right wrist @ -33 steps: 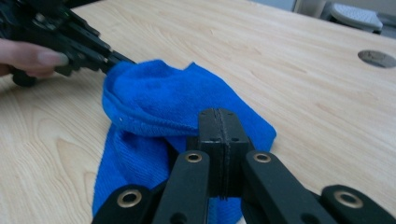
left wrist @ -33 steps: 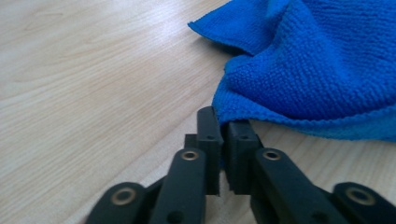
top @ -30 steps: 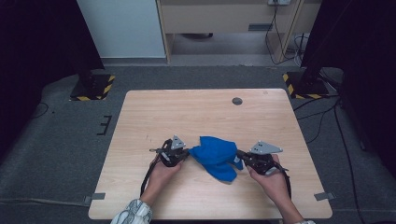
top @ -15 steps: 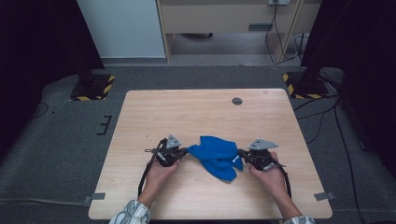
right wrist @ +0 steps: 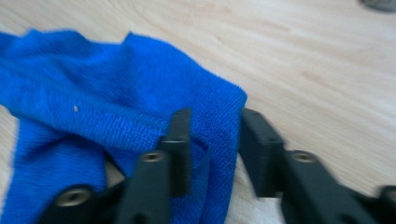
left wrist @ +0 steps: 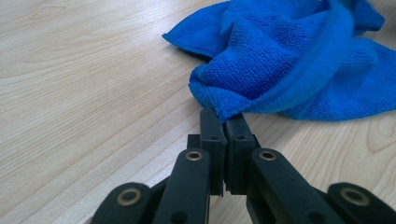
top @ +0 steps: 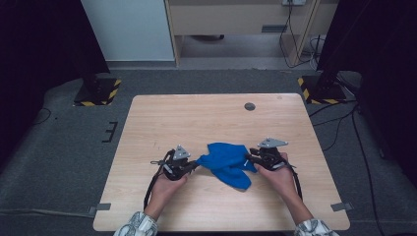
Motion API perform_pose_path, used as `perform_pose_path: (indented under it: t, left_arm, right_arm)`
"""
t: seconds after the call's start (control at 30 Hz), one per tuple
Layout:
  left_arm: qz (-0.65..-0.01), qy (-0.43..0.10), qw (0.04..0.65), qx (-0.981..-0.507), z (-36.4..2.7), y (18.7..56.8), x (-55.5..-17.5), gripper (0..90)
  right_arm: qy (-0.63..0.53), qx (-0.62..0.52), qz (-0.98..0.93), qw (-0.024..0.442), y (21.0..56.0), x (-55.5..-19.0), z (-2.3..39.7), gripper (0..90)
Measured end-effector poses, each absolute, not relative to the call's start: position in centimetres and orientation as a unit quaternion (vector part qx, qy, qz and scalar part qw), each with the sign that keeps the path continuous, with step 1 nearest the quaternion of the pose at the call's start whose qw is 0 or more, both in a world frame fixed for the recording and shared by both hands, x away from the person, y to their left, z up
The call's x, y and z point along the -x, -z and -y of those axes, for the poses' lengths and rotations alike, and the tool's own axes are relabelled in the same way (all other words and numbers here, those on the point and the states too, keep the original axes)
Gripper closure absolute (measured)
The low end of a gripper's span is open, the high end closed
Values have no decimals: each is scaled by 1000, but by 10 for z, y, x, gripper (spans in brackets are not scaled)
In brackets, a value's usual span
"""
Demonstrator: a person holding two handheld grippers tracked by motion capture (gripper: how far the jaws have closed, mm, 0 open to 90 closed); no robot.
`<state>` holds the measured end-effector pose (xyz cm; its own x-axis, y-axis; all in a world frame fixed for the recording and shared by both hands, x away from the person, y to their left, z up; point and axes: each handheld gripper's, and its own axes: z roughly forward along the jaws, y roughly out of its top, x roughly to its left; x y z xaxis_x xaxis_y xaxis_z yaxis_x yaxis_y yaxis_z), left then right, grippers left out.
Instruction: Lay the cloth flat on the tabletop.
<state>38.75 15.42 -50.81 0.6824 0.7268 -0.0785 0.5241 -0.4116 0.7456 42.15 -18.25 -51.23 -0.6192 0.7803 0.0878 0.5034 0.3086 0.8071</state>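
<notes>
Pinching one corner of the blue cloth (left wrist: 299, 60), the left gripper (left wrist: 224, 122) has its jaws closed tight on the fabric. The cloth lies crumpled on the wooden table (top: 196, 118), toward the six o'clock edge and between both hands. At its three o'clock side, the right gripper (right wrist: 212, 140) has just been opening; its jaws stand apart with a fold of cloth lying loose between them, so that corner looks released. Judging by the bunched heap, the spreading or folding seems barely begun: the cloth is not yet flat.
</notes>
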Motion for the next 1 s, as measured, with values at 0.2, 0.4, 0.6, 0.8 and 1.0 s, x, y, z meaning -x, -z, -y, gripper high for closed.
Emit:
perform_pose_path:
  t: [0.2,0.4,0.6,0.8,1.0]
  left_arm:
    - [-371,-131,388,-833,-151,507,-386,884]
    - [-367,-129,391,-834,-148,506,-385,885]
    - [-363,-127,397,-833,-147,504,-384,886]
    - [-370,-132,401,-828,-151,501,-385,887]
    - [-387,-140,399,-819,-160,501,-388,889]
  right_arm:
    - [-449,-398,-780,177,494,-395,189,507]
    - [-439,-406,-777,195,496,-389,186,596]
    - [-415,-420,-784,192,509,-403,173,583]
    - [-377,-426,-800,193,517,-401,171,606]
    - [-361,-429,-805,193,515,-393,182,618]
